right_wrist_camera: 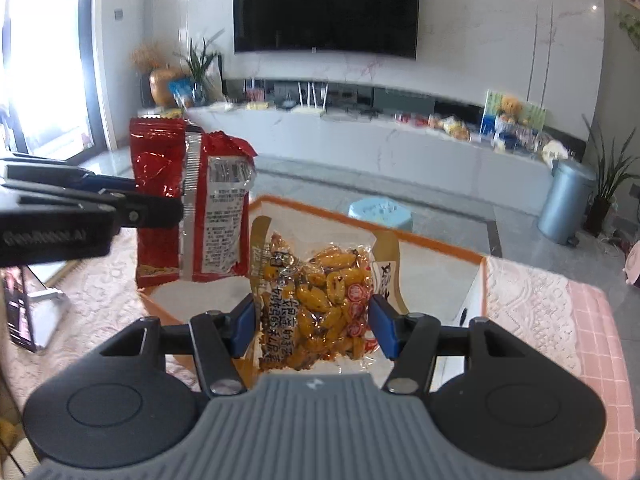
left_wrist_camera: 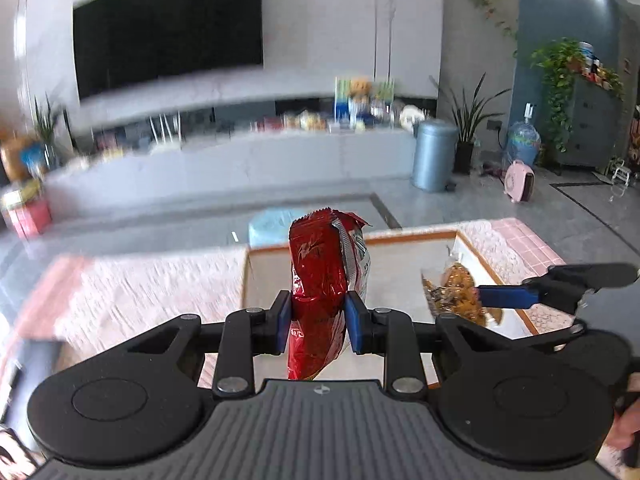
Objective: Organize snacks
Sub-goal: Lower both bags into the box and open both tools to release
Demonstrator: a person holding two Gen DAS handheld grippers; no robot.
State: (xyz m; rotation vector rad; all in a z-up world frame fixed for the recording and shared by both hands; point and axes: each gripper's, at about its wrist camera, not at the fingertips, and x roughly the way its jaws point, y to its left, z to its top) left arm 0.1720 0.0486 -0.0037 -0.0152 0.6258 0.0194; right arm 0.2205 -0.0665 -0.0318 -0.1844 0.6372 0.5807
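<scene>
My left gripper [left_wrist_camera: 318, 318] is shut on a red foil snack packet [left_wrist_camera: 320, 276], held upright above a white box with an orange rim [left_wrist_camera: 412, 236]. My right gripper [right_wrist_camera: 311, 326] is shut on a clear bag of yellow-orange snacks [right_wrist_camera: 320, 300], its blue pads pressing the bag's two sides. In the right wrist view the red packet [right_wrist_camera: 192, 204] hangs to the left over the orange-rimmed box [right_wrist_camera: 400, 234], with the left gripper's fingers [right_wrist_camera: 132, 204] clamped on it. In the left wrist view the bag of snacks [left_wrist_camera: 456, 292] and the right gripper's finger [left_wrist_camera: 508, 296] sit to the right over the box.
The box stands on a table with a pink lace cloth [right_wrist_camera: 552, 312]. Beyond it are a light blue stool [right_wrist_camera: 380, 214], a grey bin [right_wrist_camera: 564, 204], potted plants [right_wrist_camera: 612, 184], a long white TV console [right_wrist_camera: 380, 140] with clutter and a wall TV [right_wrist_camera: 326, 8]. A person's hand [left_wrist_camera: 626, 428] shows at the lower right.
</scene>
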